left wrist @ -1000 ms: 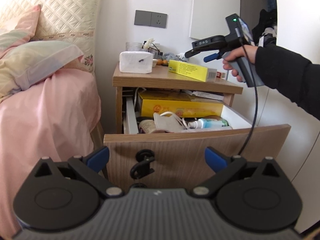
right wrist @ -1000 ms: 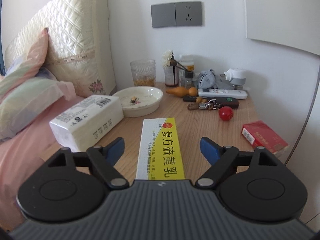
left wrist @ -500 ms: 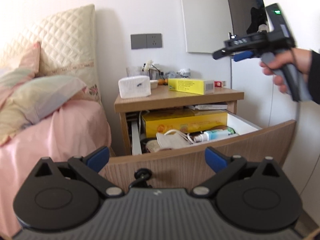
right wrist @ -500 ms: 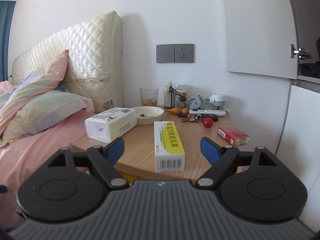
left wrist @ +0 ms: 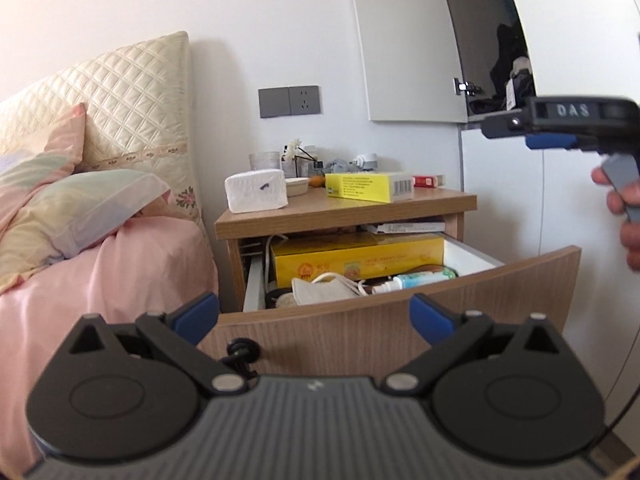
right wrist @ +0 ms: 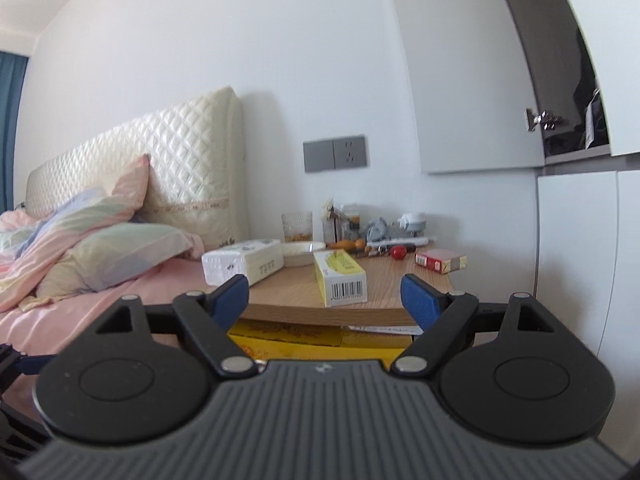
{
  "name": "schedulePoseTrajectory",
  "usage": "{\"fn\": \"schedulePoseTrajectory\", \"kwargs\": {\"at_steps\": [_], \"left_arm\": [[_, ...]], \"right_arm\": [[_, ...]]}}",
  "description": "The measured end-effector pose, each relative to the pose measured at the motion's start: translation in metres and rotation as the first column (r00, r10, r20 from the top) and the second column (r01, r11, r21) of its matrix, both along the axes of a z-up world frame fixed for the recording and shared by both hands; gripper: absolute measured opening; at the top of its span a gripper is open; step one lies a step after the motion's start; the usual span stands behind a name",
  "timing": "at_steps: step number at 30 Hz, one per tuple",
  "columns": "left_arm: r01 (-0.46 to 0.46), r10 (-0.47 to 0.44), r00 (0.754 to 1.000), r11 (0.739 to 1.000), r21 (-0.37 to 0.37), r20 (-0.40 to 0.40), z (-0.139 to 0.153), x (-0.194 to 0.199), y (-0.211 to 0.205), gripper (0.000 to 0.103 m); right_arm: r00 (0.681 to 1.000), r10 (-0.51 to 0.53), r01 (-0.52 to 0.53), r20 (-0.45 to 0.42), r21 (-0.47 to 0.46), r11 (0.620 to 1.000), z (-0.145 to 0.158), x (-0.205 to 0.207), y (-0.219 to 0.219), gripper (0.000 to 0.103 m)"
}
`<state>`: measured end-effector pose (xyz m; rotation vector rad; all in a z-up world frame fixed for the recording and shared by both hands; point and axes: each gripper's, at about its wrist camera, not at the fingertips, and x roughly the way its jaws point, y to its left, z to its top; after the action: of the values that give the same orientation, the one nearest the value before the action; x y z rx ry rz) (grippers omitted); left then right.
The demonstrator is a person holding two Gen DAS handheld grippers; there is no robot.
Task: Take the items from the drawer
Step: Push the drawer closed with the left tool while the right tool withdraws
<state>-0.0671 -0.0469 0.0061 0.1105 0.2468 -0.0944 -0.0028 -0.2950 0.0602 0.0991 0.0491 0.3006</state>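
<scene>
Drawer [left wrist: 392,320] of the nightstand hangs pulled out below my left hand-held gripper [left wrist: 314,318], jaws apart, nothing held. Inside: big yellow box [left wrist: 356,258] at back, face mask [left wrist: 324,290] and small spray bottle [left wrist: 416,280] up front, w/ papers on top. Right hand-held gripper [right wrist: 324,296] also apart, empty, facing the small yellow box [right wrist: 340,276] set on the surface [right wrist: 304,300], prob so it's out of the way.
</scene>
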Motion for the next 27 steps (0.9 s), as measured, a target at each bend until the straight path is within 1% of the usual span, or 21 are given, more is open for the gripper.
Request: {"fn": "schedulePoseTrajectory", "kwargs": {"at_steps": [3,7,11,15,18,21,24,27], "left_arm": [[0.005,-0.005,0.999,1.000,-0.008,0.035,-0.005,-0.009,0.001,0.102],[0.006,-0.005,0.998,1.000,-0.008,0.057,-0.015,-0.015,0.005,0.102],[-0.001,0.005,0.996,0.999,-0.041,0.085,-0.021,-0.023,0.013,0.102],[-0.015,0.024,0.995,0.995,-0.097,0.093,-0.025,-0.027,0.023,0.102],[-0.027,0.040,0.990,0.995,-0.097,0.132,-0.027,-0.032,0.025,0.102],[-0.025,0.036,0.991,0.996,-0.087,0.126,-0.032,-0.033,0.025,0.102],[-0.024,0.037,0.992,0.994,-0.109,0.119,-0.037,-0.036,0.028,0.102],[-0.016,0.026,0.994,0.995,-0.098,0.110,-0.044,-0.037,0.027,0.102]], "right_arm": [[0.999,-0.017,0.016,0.029,0.026,1.000,-0.014,-0.016,0.003,0.085],[0.998,-0.031,0.028,0.052,0.054,0.998,-0.029,-0.033,0.006,0.085],[0.996,-0.053,0.047,0.076,0.079,0.996,-0.044,-0.051,0.007,0.085],[0.988,-0.108,0.094,0.112,0.120,0.988,-0.059,-0.071,0.005,0.085],[0.979,-0.156,0.136,0.133,0.147,0.980,-0.072,-0.085,0.001,0.085],[0.972,-0.202,0.181,0.116,0.172,0.968,-0.086,-0.094,-0.003,0.085],[0.972,-0.220,0.204,0.083,0.160,0.966,-0.099,-0.100,-0.004,0.085],[0.972,-0.227,0.216,0.060,0.145,0.966,-0.110,-0.108,-0.004,0.085]]}}
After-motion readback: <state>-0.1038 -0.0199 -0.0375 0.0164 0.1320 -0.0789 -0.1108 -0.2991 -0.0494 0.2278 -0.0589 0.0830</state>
